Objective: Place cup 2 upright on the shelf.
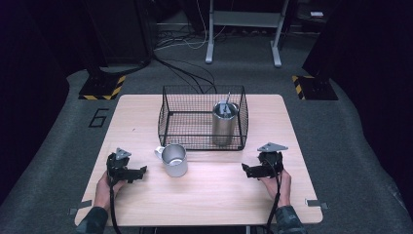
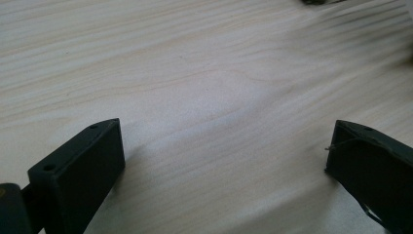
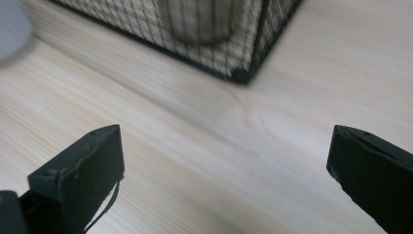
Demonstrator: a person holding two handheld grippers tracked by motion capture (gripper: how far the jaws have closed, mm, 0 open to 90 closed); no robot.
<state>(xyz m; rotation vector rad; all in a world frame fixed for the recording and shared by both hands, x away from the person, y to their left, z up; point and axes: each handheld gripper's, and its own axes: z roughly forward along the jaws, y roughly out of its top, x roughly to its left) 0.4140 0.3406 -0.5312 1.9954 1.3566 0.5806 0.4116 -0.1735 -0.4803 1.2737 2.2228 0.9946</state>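
While both grippers rest low on the table, nothing is picked up yet, and the metal mug (image 1: 174,159) looks like the first thing to go for.

With its jaws spread wide over bare wood, the left gripper (image 1: 141,171) holds nothing; the mug stands just ahead of it and to its right, outside the wire basket (image 1: 168,117). Equally wide and empty, the right gripper (image 1: 245,169) points at the basket's near corner, where a steel canister (image 1: 224,123) stands inside. Next, I judge, the left gripper must close on the mug's rim.

Wire basket (image 1: 168,117) on table (image 1: 204,195); steel canister (image 1: 224,124) inside.
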